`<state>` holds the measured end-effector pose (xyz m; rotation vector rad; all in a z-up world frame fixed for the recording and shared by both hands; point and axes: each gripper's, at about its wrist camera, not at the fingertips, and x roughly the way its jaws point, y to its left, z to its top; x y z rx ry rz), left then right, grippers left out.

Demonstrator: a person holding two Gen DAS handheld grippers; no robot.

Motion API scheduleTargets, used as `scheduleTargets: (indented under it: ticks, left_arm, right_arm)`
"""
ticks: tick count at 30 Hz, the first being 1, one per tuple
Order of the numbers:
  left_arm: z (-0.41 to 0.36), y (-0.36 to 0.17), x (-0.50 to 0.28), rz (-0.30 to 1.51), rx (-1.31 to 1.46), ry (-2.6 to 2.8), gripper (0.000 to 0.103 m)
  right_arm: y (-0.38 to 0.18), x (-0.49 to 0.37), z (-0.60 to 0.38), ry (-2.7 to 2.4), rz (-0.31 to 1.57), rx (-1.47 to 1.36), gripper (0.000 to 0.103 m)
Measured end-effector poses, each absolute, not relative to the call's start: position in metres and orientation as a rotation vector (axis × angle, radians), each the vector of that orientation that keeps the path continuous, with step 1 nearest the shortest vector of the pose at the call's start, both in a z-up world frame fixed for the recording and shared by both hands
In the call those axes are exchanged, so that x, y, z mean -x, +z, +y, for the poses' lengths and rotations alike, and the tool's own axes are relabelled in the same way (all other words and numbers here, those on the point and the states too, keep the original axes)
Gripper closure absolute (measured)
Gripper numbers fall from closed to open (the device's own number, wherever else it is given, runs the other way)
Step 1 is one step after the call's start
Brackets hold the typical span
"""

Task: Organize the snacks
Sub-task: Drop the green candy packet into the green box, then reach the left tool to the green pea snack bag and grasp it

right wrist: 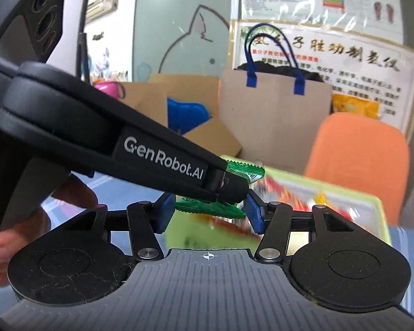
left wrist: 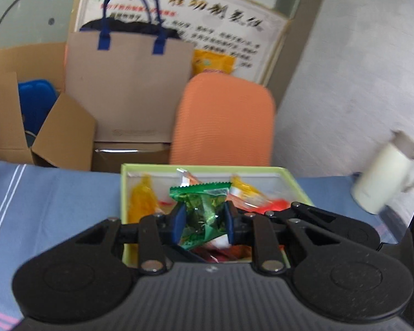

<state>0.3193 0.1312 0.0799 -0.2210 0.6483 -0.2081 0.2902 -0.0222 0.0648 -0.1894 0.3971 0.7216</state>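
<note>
While both grippers hang over the green tray [left wrist: 292, 178], the left gripper [left wrist: 204, 220] pinches a green packet [left wrist: 204, 207] between its blue pads [left wrist: 179, 220], packet crumpled and lifted above the tray's contents. Yellow and red-orange snacks [left wrist: 143, 201] lie loose in the tray, which sits on a blue cloth [left wrist: 55, 193].

Right wrist view: the right gripper [right wrist: 207, 211] has a second green packet [right wrist: 215, 209] between its blue pads [right wrist: 254, 212]; the left pad touches the packet's end, the right-side contact is hidden behind the left gripper's tip [right wrist: 229, 190], so a firm pinch cannot be confirmed. That left gripper crosses diagonally in front, its own green packet [right wrist: 245, 169] sticking out past the tip. A hand [right wrist: 41, 207] holds its handle at lower left.

Behind the table: an orange chair [left wrist: 223, 118], a paper bag [left wrist: 129, 88] with blue handles, an open carton [left wrist: 27, 96]. A white jug [left wrist: 383, 176] stands at the right on the cloth.
</note>
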Motion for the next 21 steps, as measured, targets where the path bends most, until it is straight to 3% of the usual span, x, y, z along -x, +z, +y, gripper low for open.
scheduleTargets:
  ticks: [6,8,9,10,11,16,21]
  left_arm:
    - [0.150,0.033,-0.365,0.742,0.273,-0.202,0.080]
    - [0.154,0.027,-0.359,0.717,0.298,-0.196,0.062]
    - [0.155,0.027,-0.357,0.703,0.312,-0.197,0.057]
    - [0.158,0.030,-0.353,0.684,0.333,-0.192,0.040]
    - [0.159,0.036,-0.347,0.659,0.351,-0.179,0.037]
    - [0.157,0.073,-0.295,0.539,0.325,-0.099,0.036]
    - [0.138,0.054,-0.220,0.562,0.331,-0.108,0.034]
  right_arm:
    - [0.037,-0.359,0.010,0.749,0.567,0.193,0.066]
    - [0.030,-0.363,0.013,0.749,0.579,0.210,0.062]
    - [0.028,-0.361,0.014,0.753,0.565,0.225,0.054]
    - [0.029,-0.358,0.013,0.759,0.562,0.225,0.049]
    - [0.032,-0.355,0.012,0.763,0.559,0.219,0.047]
    - [0.056,-0.311,-0.020,0.732,0.450,0.183,0.021]
    - [0.056,-0.239,-0.087,0.632,0.378,0.089,0.011]
